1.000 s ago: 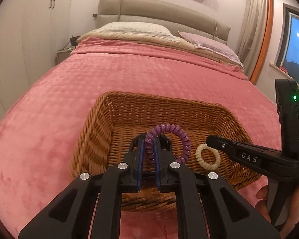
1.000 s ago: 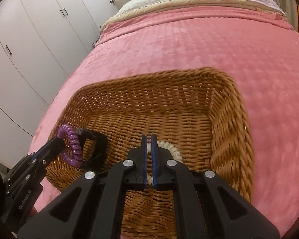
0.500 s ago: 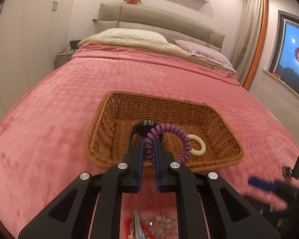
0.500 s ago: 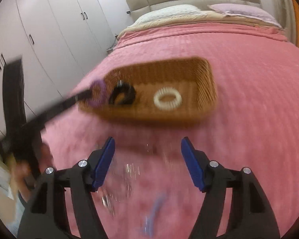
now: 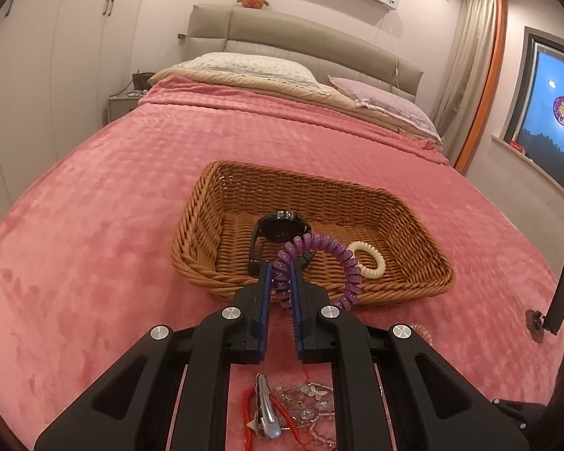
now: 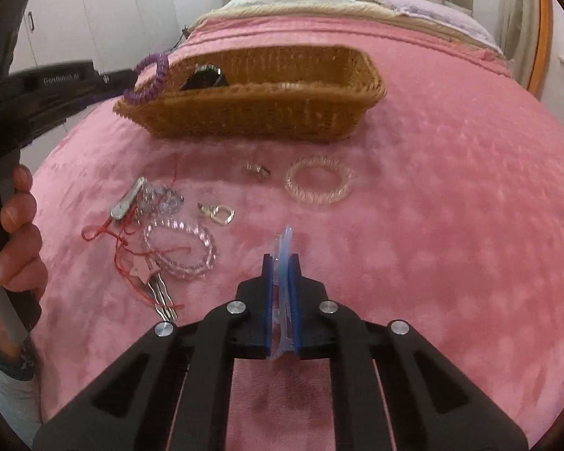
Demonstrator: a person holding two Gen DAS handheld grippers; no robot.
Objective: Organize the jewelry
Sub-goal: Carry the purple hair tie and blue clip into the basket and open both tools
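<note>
i see one pink bedspread [image 6: 451, 195], and one wicker basket [image 5: 394, 210] on it, far from my grippers. the basket holds one black watch [image 5: 280, 227] and one cream spiral ring [image 5: 372, 261]. my left gripper [image 5: 282, 274] is clamped on one purple spiral band [image 5: 342, 259], held at the basket's near left rim. my right gripper [image 6: 281, 263] has just been closing and now pinches one clear bluish ring [image 6: 284, 248] above the near bedspread. loose there: one clear spiral band [image 6: 319, 184], one pink bead bracelet [image 6: 182, 246], one silver clip [image 6: 128, 199], one red cord [image 6: 126, 240].
</note>
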